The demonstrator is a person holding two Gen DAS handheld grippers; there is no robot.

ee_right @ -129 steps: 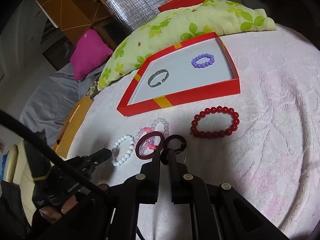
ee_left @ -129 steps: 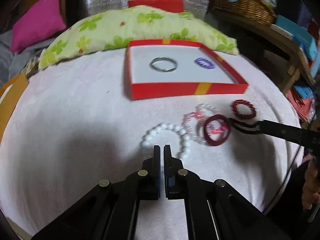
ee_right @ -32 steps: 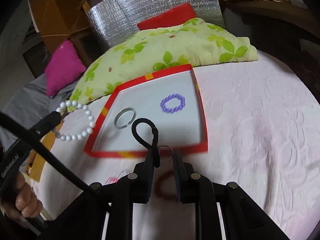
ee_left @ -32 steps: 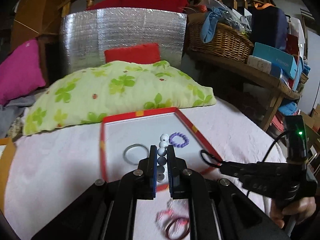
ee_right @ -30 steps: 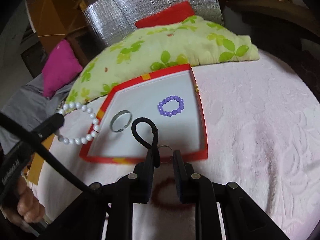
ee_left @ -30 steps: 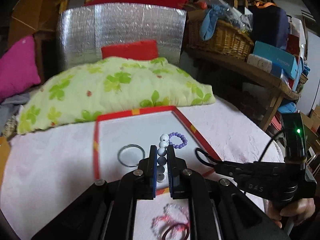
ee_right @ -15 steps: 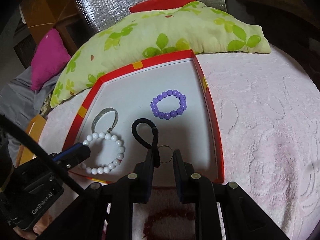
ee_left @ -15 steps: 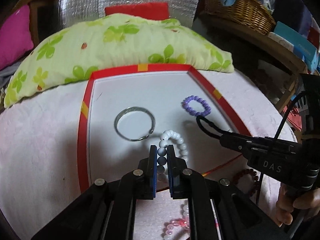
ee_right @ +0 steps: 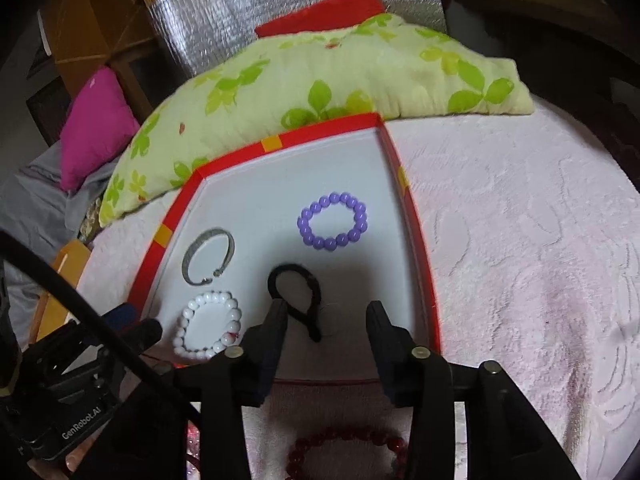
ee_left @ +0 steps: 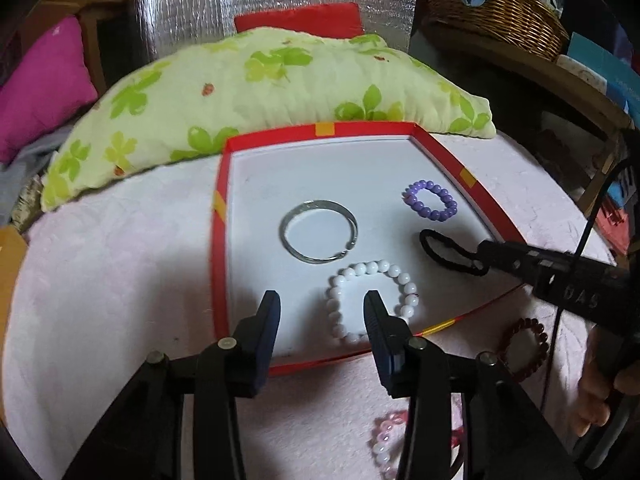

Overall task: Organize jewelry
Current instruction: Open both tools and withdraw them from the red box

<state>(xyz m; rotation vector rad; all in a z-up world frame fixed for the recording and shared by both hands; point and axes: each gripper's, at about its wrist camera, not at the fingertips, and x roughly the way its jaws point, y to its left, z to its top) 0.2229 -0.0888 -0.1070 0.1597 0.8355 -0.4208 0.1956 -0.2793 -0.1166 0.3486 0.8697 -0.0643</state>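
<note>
The left gripper [ee_left: 320, 312] had just spread its jaws, leaving the white bead bracelet [ee_left: 372, 300] flat in the red tray's [ee_left: 218, 240] near part. Rightward, the right gripper [ee_right: 326, 326] had likewise opened, yet the black hair tie [ee_right: 298, 292] touched one finger; withdrawing might have snagged and dragged it. The bracelet looked glossy, round-beaded, intact.

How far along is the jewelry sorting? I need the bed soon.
Done: silver bangle, purple bead bracelet, white pearl bracelet and black loop lie in the red tray. In hand: nothing; both tongs have just been opening. Left: dark red bead bracelet and pink bead bracelet, outside.
</note>
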